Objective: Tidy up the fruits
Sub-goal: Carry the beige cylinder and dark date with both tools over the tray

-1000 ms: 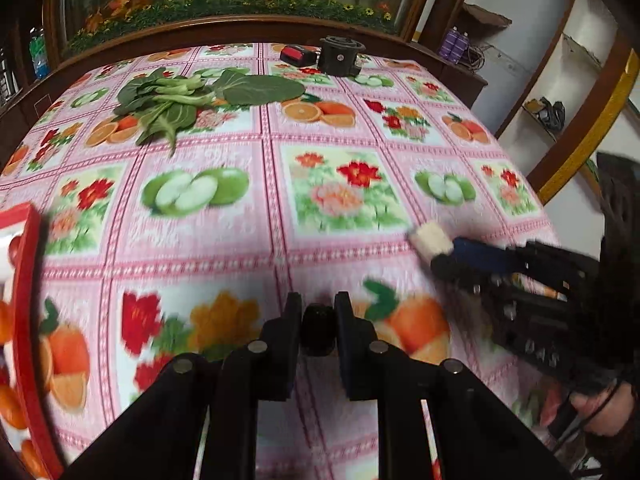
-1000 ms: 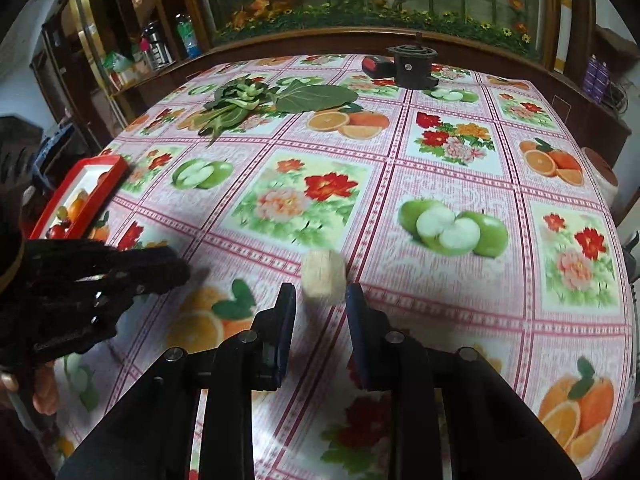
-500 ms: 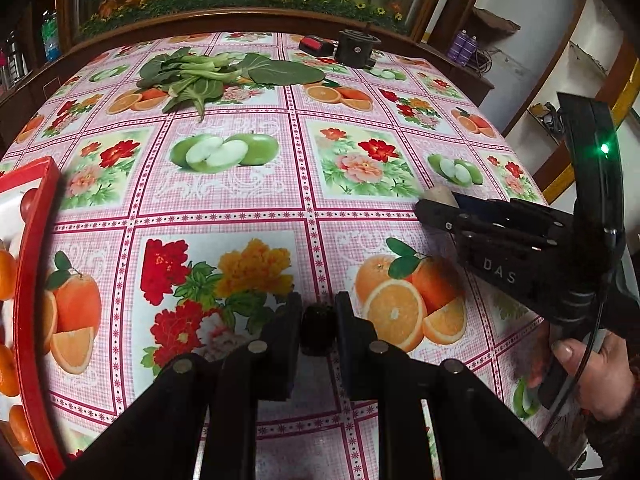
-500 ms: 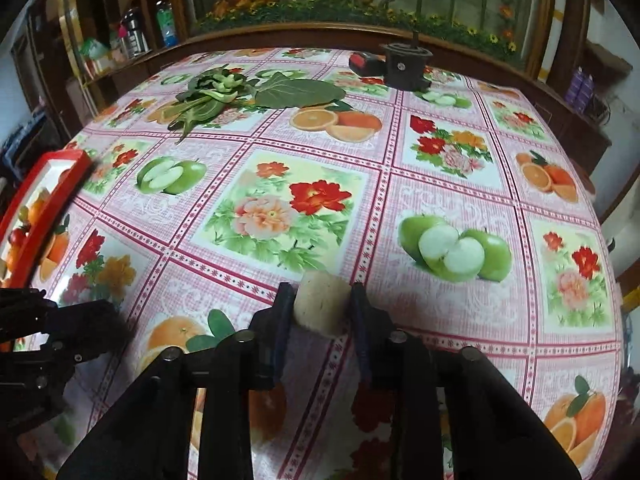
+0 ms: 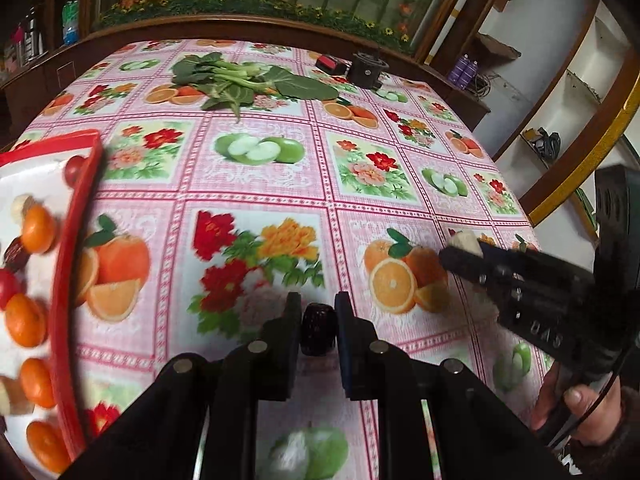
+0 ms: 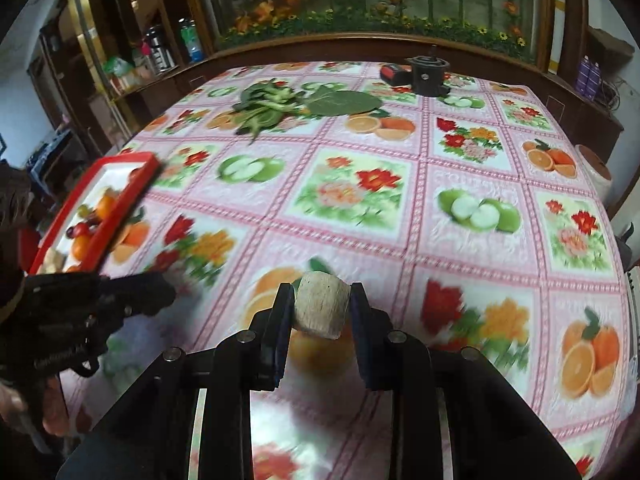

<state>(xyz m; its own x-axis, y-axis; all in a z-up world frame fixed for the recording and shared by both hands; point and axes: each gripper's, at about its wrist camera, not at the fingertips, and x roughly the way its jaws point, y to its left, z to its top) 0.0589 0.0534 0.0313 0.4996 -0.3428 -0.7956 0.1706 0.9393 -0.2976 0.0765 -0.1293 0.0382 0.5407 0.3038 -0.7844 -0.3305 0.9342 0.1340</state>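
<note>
Because the fruits are being gathered in one place, the red tray [image 5: 76, 216] to the left of the left gripper's jaws already carries small oranges [image 5: 38, 229] and red fruits on its white floor. The left gripper [image 5: 318, 330] has its jaws drawn narrow on a dark date-like fruit [image 5: 318, 328], pinched across its middle so it cannot roll out, and it hangs above the flowered tablecloth [image 5: 256, 176], apparently bound for that tray. To the right of those jaws, the right gripper [image 6: 320, 312] clamps a pale, rough-skinned chunk [image 6: 320, 310] between its pads, clear of the cloth. Judging by the layout, both pieces need to go leftward over the tray's raised rim. Ahead of both jaws, leafy greens [image 6: 272, 106] lie well apart, not part of this sorting.
</note>
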